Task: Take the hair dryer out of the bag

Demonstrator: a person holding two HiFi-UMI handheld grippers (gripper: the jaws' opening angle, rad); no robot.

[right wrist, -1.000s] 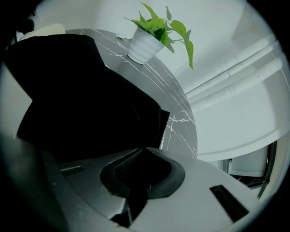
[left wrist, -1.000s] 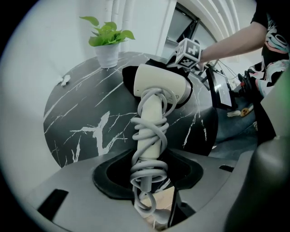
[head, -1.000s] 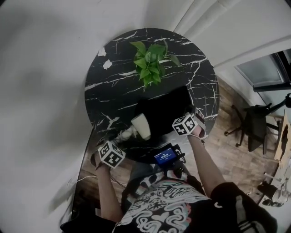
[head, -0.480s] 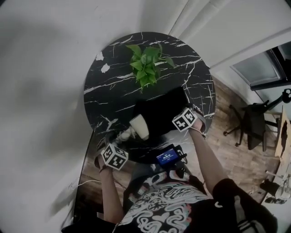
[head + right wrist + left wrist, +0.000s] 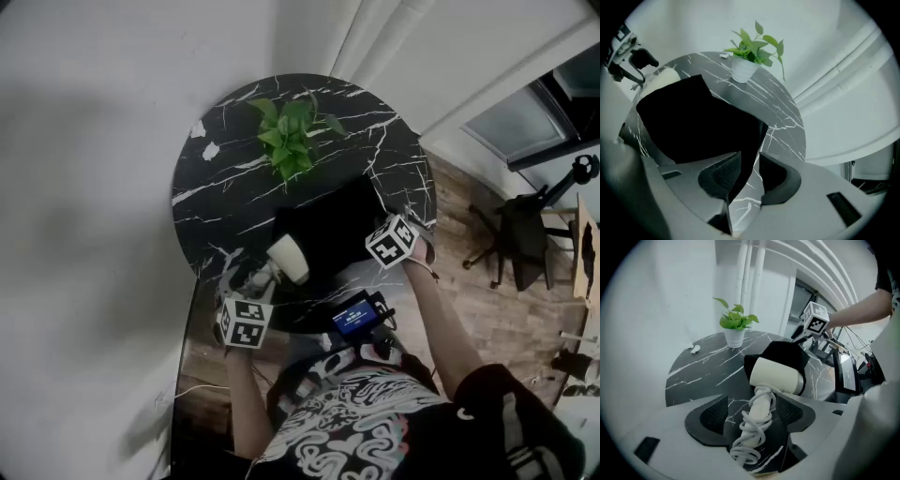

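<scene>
The left hand-held gripper (image 5: 752,418), its jaws spread wide after just opening, straddles the handle of a white hair dryer (image 5: 776,376) without pressing on it. The dryer lies on the round black marble table (image 5: 225,187), near the edge closest to the person. Its cord (image 5: 747,446) is wound around the handle and its barrel rests against the mouth of the black bag (image 5: 328,230). On the far side of the bag, the right hand-held gripper (image 5: 749,176) has also just been opening. Its jaws stand a little apart, with a fold of the bag's edge hanging between them, and the pads no longer clamp it. A green potted plant (image 5: 289,141) stands toward the back of the table, well apart from the bag.
</scene>
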